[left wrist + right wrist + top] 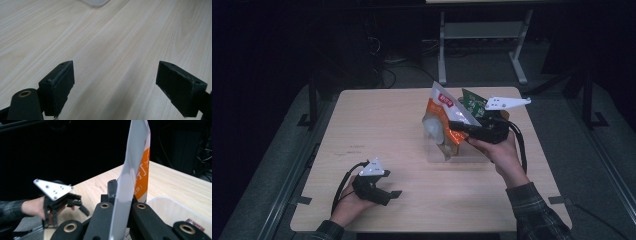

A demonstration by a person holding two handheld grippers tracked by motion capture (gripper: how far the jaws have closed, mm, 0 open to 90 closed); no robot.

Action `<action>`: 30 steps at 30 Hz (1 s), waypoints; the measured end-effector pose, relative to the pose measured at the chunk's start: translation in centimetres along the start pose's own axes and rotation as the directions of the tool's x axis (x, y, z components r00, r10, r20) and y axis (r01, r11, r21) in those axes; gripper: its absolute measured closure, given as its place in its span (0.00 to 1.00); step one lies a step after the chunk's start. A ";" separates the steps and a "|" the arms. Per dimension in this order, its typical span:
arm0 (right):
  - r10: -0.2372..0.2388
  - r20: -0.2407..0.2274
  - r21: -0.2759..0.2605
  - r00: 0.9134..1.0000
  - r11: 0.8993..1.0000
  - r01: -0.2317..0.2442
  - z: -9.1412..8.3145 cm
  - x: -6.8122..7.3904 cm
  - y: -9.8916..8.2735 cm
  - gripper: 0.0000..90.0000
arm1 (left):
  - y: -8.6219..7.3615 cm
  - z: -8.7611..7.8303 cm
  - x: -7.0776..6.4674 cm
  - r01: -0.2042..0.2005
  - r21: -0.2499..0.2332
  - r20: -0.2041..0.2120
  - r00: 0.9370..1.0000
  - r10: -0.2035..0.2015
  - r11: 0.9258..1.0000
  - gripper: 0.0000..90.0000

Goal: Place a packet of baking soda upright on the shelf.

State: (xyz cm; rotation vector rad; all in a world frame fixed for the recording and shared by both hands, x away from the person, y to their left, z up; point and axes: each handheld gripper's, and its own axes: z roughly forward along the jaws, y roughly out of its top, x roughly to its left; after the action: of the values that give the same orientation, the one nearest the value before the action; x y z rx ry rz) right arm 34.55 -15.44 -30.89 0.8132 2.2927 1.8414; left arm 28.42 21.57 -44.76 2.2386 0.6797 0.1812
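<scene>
High view: going from left to right across the tabletop [377, 125], the left gripper [393, 194] sits near the front left corner, held low over the wood by the person's left hand [349, 205], with its grey three-cornered plate on top and its cable looping back toward the wrist. In the left gripper view its two black jaws stand wide apart with bare wood grain between them and nothing in their hold. The middle of the tabletop carries nothing until, right of centre, a clear plastic bin [437, 152] stands on the wood, nearer the right edge than the left. Rising out of that bin and tilted is an orange and white snack bag [443, 112], its pointed top corner toward the far edge; just to its right a green packet [473, 103] pokes up behind it. The right gripper [458, 126] comes in from the right, held by the person's right hand [501, 152], and its jaws are closed on the snack bag. The right gripper view confirms the grip: the bag's silvery edge [130, 177] stands upright, pinched flat between the two black jaws, with the bin's rim [165, 201] at the lower right and the other hand with its gripper farther off near the tabletop's edge.
</scene>
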 end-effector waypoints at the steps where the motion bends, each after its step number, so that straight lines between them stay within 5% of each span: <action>1: 0.000 0.010 -0.003 1.000 1.000 0.000 0.2 -0.2 0.1 1.00 | 0.0 0.0 0.0 -0.002 0.001 -0.001 1.000 0.002 1.000 0.16; 9: 0.022 0.053 -0.002 0.998 1.000 -0.022 2.0 -1.9 -0.1 1.00 | 0.0 0.0 0.0 -0.005 0.002 -0.002 1.000 0.005 1.000 0.16; 30: 0.041 0.122 0.031 0.992 0.998 -0.045 2.3 -3.7 -1.7 1.00 | 0.0 0.2 -0.2 -0.009 0.017 0.003 1.000 0.009 1.000 0.16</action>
State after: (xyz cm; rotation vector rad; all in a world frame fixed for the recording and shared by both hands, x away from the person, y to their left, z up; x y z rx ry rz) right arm 37.99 -15.25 -34.04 0.9588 2.2547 1.7225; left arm 28.36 21.33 -44.91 2.2583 0.6723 0.1770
